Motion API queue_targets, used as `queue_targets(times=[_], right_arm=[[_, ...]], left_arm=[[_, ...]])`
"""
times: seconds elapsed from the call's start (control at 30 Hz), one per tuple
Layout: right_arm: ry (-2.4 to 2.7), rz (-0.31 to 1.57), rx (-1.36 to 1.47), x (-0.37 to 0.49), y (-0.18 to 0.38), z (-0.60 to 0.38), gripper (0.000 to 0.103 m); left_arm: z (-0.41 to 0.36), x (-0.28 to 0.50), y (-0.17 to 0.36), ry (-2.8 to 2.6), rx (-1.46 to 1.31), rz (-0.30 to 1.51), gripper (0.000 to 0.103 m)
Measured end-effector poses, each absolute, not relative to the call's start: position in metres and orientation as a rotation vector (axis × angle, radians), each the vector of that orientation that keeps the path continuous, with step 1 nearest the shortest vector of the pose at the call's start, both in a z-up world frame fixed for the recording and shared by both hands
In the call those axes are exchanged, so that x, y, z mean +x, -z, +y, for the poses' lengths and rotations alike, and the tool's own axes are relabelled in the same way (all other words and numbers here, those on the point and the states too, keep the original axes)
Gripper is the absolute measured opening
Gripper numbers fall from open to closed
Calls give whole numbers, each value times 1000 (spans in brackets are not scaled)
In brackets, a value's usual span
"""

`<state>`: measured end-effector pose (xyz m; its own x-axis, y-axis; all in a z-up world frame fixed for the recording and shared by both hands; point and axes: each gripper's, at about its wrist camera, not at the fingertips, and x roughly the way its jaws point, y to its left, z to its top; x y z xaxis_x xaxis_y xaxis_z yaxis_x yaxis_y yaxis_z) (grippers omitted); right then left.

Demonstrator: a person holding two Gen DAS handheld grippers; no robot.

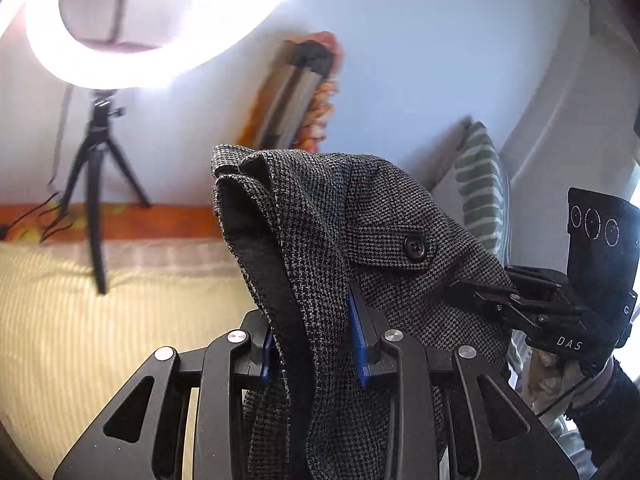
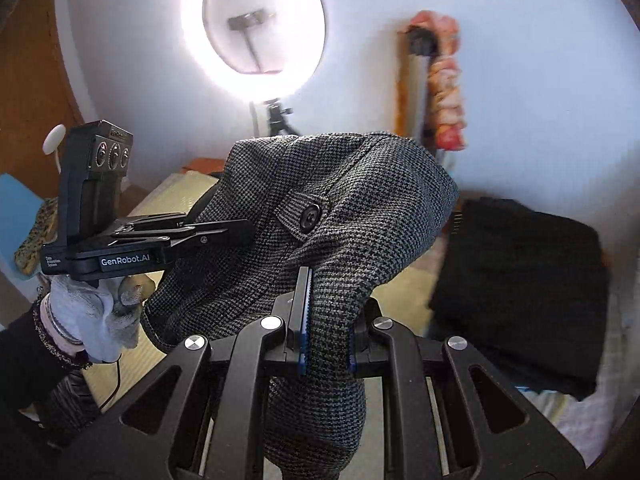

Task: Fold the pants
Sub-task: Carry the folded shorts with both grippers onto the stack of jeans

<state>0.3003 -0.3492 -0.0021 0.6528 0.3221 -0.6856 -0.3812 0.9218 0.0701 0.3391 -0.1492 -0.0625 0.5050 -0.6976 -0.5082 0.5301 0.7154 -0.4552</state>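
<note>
The grey houndstooth pants (image 1: pixel 320 240) hang bunched in the air, with a black button (image 1: pixel 414 247) on a tab showing. My left gripper (image 1: pixel 314 344) is shut on a fold of the cloth between its blue pads. My right gripper (image 2: pixel 326 336) is shut on another fold of the pants (image 2: pixel 340 216). Each gripper shows in the other's view: the right one (image 1: pixel 520 304) at the pants' right side, the left one (image 2: pixel 192 236) at their left side. The rest of the pants hangs out of sight below.
A lit ring light (image 2: pixel 252 28) on a black tripod (image 1: pixel 94 184) stands behind on a yellow striped bed cover (image 1: pixel 80 320). A folded black garment (image 2: pixel 524 292) lies at the right. A green striped pillow (image 1: pixel 482 188) leans against the wall.
</note>
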Motion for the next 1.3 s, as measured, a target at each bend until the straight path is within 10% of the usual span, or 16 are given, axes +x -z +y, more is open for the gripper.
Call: queue_targets(times=[1.0,1.3], right_arm=[[-131,789,-154,411,26,-548,15],[6,884,-146,424,59,-562,37]], left_arm=[[-377,439,76,818,-90,778,28],[-369,448,80,694,-35,799,36]])
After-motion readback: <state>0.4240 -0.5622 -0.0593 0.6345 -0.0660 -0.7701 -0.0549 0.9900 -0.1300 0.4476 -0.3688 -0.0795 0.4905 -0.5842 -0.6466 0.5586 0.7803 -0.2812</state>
